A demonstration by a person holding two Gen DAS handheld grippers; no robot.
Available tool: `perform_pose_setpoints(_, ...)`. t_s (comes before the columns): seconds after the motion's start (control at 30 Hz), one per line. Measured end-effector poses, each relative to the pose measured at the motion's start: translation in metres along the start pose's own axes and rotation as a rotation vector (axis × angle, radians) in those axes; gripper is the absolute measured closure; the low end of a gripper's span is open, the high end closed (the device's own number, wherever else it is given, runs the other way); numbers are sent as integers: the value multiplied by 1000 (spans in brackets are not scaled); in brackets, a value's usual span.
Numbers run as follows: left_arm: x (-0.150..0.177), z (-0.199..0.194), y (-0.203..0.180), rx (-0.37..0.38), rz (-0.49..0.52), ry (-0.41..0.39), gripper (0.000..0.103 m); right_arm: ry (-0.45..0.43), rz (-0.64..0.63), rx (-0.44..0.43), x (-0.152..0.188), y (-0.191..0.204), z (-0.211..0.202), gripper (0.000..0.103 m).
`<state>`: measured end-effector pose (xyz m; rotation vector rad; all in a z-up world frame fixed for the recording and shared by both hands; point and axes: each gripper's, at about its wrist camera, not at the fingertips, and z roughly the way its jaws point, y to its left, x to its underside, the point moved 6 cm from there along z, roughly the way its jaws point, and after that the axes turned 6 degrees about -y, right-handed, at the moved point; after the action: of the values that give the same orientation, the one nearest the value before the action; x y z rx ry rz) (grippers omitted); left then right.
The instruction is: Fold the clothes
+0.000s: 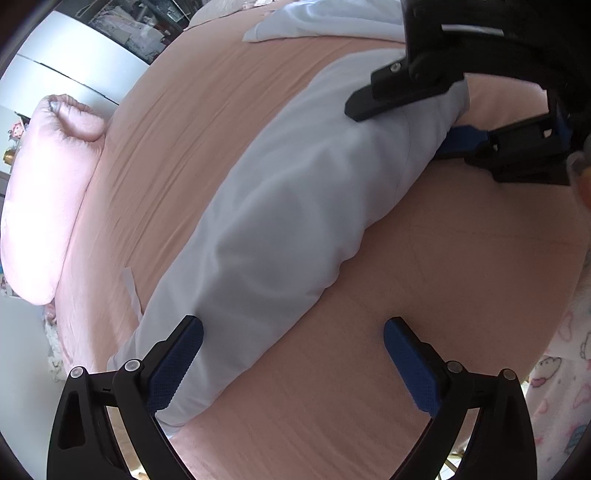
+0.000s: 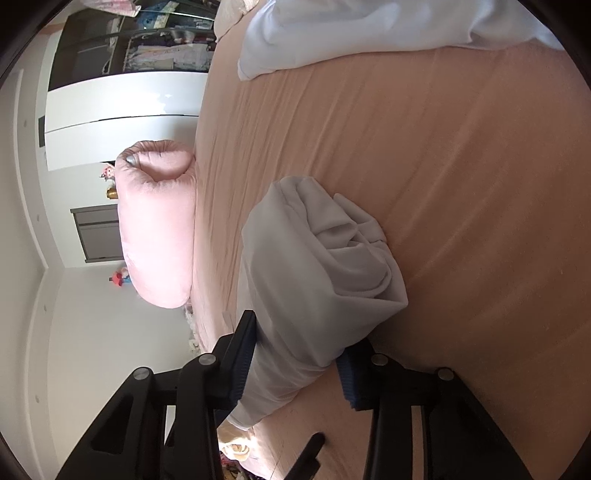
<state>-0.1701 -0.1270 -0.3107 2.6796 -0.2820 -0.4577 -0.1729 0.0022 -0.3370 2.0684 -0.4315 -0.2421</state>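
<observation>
A pale blue-white garment [image 1: 288,206] lies folded into a long strip across the peach bed sheet [image 1: 443,266]. My left gripper [image 1: 293,354] stands open over the strip's near end: its left pad rests against the cloth and its right pad hangs over bare sheet. At the far end, my right gripper [image 1: 399,127] is shut on the garment. In the right wrist view the bunched garment [image 2: 317,266] fills the gap of the right gripper [image 2: 295,343], with both pads pressed into the cloth. The cloth hides part of the blue right pad.
A pink pillow [image 1: 48,192] [image 2: 159,229] lies at the bed's left edge. Another white cloth [image 1: 325,18] [image 2: 369,29] is heaped at the far side of the bed. A white wardrobe [image 2: 122,125] stands beyond. A person's patterned clothing [image 1: 561,369] shows at the right.
</observation>
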Motion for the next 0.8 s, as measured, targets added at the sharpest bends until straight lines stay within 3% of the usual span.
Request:
perform_pose_setpoints(0.2,-14,-4,-7,-67,68,-54,3,-4,-19,-8,-4,10,3,64)
perform_pose_setpoints(0.4,-39,-7,-18,-171,129,-163,3,-8,-25,-38,-5,14,1,64)
perform_pose_setpoints(0.8,-52,6,-14,-135,65,-203,3,10,22,-86,-6,16,4,64)
